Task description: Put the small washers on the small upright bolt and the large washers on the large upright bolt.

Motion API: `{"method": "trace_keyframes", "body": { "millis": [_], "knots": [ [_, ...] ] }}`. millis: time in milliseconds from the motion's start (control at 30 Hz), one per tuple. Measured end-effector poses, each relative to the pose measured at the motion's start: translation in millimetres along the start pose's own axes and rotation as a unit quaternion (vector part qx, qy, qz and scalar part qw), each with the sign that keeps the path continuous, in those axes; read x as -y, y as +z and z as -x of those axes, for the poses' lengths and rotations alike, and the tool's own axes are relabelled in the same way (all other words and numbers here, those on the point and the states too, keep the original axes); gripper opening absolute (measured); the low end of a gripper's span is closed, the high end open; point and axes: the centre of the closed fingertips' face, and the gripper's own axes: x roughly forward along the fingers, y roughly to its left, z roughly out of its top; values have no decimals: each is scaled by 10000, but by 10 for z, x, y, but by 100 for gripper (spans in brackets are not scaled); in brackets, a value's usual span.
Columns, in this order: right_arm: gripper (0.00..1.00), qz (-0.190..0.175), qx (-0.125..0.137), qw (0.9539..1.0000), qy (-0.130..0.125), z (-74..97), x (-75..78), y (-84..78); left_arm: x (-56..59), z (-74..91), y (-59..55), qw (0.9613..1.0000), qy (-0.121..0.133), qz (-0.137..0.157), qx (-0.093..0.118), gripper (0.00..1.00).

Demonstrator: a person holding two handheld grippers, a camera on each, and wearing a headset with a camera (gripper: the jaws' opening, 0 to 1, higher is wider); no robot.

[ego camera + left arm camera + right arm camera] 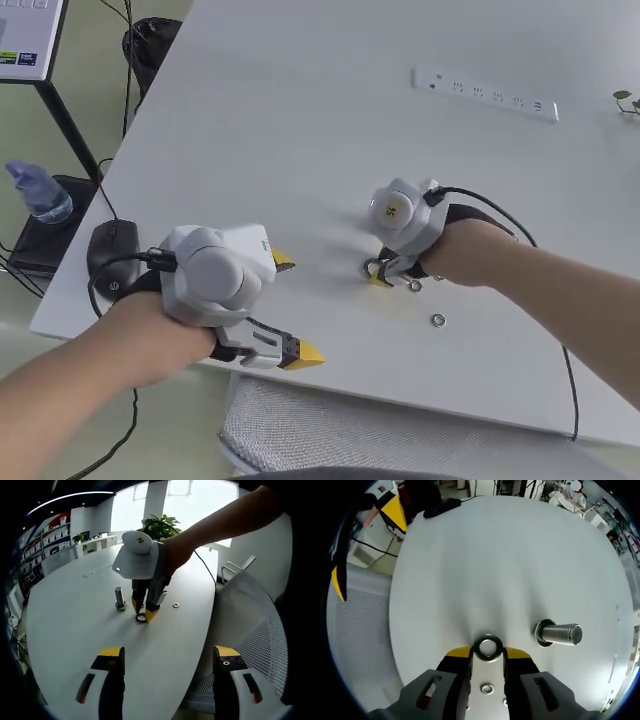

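the right claw (pixel 488 653), closed on a washer (pixel 477 647), should lift it level, then centre it over the bolt (pixel 560 633).

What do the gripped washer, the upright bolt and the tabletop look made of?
Washer: probably bare steel, a bright grey ring with glints.
Bolt: likely steel too, with a silvery, shiny threaded shaft.
Tabletop: smooth matt white with no grain. It could be laminate or painted board; I can't tell which.
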Motion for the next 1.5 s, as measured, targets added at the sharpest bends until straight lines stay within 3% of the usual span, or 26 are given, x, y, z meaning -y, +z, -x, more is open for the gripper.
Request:
{"method": "trace_keyframes", "body": {
  "millis": [367, 667, 967, 1500],
  "knots": [
    [21, 108, -408, 9991, -59, -15, -3, 0, 4, -1, -10, 10000, 9, 44, 25, 70],
    [20, 24, -217, 9998, -7, 13, -2, -16, 31, 9, 16, 10000, -3, 6, 4, 69],
    [21, -15, -217, 9998, 48, 20, -3, -26, -8, 21, 7, 10000, 36, -15, -53, 69],
    [21, -205, -25, 9996, 183, 299, -72, -55, -88, 89, 26, 9997, 230, 59, 41, 69]
  ]
}}
